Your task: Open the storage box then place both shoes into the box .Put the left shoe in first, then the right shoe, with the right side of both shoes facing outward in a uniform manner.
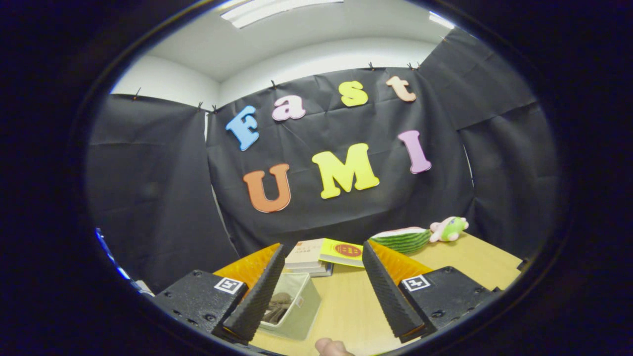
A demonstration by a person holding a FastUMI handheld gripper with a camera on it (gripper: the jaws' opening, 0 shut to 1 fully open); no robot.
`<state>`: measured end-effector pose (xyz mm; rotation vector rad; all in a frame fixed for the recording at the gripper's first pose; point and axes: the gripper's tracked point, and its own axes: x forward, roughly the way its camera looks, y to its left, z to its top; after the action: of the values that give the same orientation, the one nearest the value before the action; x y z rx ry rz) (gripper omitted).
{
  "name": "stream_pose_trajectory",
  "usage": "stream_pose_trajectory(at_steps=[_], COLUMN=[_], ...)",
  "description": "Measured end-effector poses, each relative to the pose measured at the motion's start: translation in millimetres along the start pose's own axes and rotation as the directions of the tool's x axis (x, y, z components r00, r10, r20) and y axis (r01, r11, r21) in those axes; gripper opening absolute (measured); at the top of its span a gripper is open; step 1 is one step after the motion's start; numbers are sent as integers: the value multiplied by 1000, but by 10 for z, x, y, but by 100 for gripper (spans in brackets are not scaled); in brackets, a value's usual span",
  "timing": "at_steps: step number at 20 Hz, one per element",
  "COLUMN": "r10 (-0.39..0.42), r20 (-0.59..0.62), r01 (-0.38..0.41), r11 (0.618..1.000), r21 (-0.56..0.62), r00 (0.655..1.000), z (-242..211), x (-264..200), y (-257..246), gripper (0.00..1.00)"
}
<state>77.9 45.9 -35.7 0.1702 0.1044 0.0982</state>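
Hand-held gripper (321,291) open, empty, raised. Box (296,306) lower left w/ shoe (277,306) inside; next: drop lower, square up.

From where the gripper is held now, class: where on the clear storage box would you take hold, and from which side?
Judging by its pose, take the storage box by the upper rim of its near wall, coming from above. It sits on the table with that thin edge facing up, and a brownish item lies inside. The gripper is open, wide enough to straddle the rim. A lid is not discernible here.
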Motion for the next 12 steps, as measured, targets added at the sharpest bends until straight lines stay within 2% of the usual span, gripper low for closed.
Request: stream_pose_trajectory(at_steps=[4,7,12], r10=[-65,-80,-97], r20=[76,121,131], r01=[72,92,112], r11=[994,991,987], r21=[-87,-95,-111], r00=[995,989,987], z=[74,138,170], x=[-260,-425,-560], y=[-181,-235,-344], gripper=[100,100,100])
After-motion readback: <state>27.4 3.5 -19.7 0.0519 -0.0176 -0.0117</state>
